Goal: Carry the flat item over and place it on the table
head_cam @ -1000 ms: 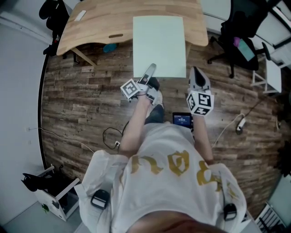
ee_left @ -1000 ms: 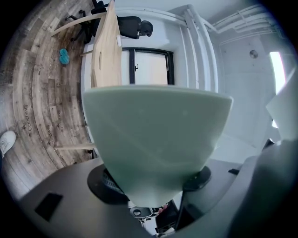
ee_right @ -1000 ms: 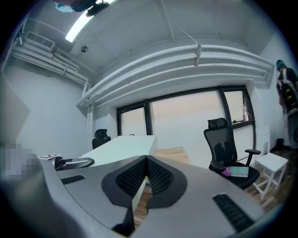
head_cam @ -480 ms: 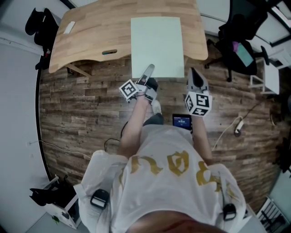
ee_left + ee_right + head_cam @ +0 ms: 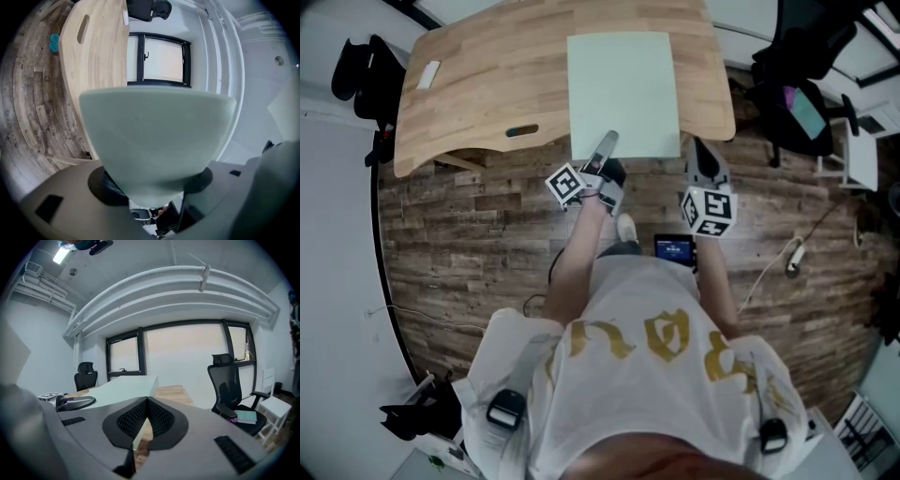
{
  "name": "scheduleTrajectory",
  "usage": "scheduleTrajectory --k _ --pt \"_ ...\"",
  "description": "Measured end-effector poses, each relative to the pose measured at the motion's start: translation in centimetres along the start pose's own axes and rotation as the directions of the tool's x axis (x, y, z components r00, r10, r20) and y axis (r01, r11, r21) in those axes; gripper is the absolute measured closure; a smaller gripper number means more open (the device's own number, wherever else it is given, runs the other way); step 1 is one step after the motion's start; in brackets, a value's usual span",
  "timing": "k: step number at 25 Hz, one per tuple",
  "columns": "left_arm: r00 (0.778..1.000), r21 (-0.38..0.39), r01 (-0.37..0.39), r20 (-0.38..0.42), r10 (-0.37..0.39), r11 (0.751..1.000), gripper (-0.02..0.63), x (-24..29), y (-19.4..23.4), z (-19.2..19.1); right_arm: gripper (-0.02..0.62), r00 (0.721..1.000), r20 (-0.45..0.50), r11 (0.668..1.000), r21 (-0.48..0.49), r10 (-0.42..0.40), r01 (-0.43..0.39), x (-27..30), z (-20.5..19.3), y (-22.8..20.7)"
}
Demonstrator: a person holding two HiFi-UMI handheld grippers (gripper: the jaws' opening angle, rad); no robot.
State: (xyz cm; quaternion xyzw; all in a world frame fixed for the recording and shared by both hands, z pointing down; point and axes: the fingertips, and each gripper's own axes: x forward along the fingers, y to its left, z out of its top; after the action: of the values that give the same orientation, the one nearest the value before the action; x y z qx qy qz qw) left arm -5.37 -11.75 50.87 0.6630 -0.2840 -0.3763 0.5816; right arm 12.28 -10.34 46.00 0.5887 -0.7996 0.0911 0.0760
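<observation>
One sheet (image 5: 623, 89), left tool (image 5: 608, 141), right tool (image 5: 699, 147)

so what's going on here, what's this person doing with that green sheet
A person is carrying a pale green flat board with two hand-held grippers. The left gripper and the right gripper each clamp its near edge, one toward each side. The board is held out over the wooden table, with its near edge hanging past the table's front, above the wood floor. It does not look set down yet, and both grips are on.
</observation>
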Motion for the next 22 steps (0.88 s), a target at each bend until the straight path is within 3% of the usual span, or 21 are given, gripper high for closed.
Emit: scheduleTrajectory --k 8,22 --pt "1.0 -0.014 -0.011 -0.029 0.011 1.0 0.318 1.2 1.5 1.6 0.597 1.0 -0.012 1.0 -0.001 -0.026 0.026 2.3 -0.5 0.2" --pt "1.0 -0.007 -0.009 -0.021 0.009 1.0 0.318 1.9 1.6 2.5 0.597 1.0 -0.009 1.0 -0.01 0.004 -0.004 3.9 -0.2 0.5"
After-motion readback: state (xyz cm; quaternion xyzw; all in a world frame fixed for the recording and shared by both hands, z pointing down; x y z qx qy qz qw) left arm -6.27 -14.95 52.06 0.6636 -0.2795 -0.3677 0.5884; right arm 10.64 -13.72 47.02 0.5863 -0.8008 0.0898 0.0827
